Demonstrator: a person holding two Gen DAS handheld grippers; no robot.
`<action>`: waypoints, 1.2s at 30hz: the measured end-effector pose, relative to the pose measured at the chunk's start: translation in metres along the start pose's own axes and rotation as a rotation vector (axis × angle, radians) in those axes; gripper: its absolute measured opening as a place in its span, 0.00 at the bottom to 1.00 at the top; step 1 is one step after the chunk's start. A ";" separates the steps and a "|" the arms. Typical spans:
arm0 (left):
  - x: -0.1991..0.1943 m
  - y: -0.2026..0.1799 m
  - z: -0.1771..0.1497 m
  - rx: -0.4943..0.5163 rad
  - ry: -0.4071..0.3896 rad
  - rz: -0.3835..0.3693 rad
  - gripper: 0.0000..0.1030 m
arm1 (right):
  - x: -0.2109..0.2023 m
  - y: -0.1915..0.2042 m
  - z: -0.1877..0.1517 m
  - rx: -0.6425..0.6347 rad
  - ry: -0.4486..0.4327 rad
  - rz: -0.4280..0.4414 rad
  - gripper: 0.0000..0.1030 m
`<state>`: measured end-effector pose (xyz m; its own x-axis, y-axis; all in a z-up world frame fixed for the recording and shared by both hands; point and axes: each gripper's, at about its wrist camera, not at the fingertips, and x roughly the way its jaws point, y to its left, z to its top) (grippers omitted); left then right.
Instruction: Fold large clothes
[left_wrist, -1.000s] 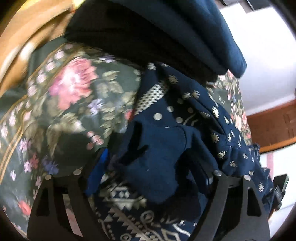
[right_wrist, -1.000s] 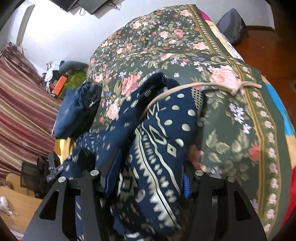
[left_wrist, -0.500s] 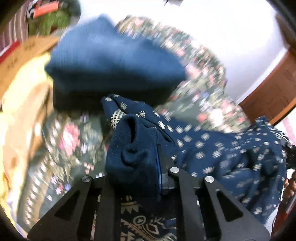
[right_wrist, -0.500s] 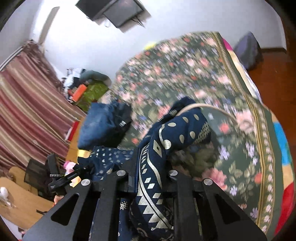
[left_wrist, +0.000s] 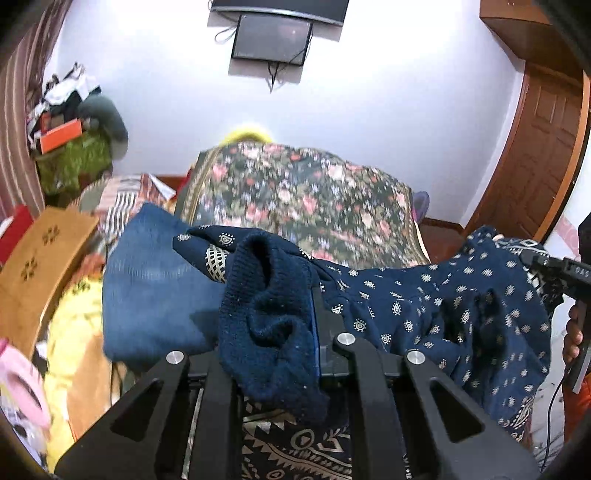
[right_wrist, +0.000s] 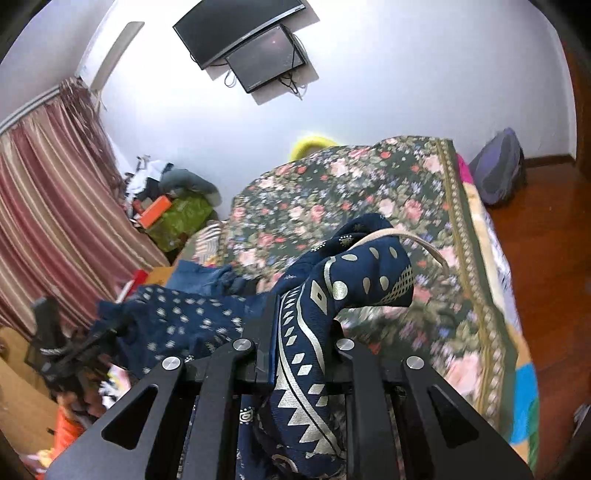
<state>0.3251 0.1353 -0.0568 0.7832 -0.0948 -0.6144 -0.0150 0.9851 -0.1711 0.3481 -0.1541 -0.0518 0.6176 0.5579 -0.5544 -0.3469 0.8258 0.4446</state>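
No legible txt; faint marks on right gripper unreadable.

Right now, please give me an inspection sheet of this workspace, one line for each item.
Surface: bed with floral bedspread, mostly bare.
Job's things: navy patterned garment stretched between both grippers; its knit cuff bunches at the left fingers.
Clutter: folded blue clothes at the bed's edge; pile with orange box by the wall.
Grippers: left gripper and right gripper both shut on the garment.
Cables: beige drawstring loops from the garment.
Surroundings: wall screens, striped curtain, wooden door.
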 end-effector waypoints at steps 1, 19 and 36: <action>0.004 -0.001 0.003 0.004 -0.005 0.002 0.12 | 0.006 -0.004 0.003 0.003 0.000 -0.006 0.11; 0.145 0.060 -0.011 -0.108 0.162 0.077 0.13 | 0.127 -0.090 -0.023 -0.005 0.188 -0.232 0.17; 0.081 0.037 -0.031 -0.027 0.207 0.183 0.53 | 0.026 -0.026 -0.041 -0.216 0.172 -0.292 0.44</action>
<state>0.3689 0.1598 -0.1366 0.6226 0.0540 -0.7807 -0.1630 0.9847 -0.0619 0.3445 -0.1579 -0.1070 0.5915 0.2872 -0.7534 -0.3255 0.9399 0.1028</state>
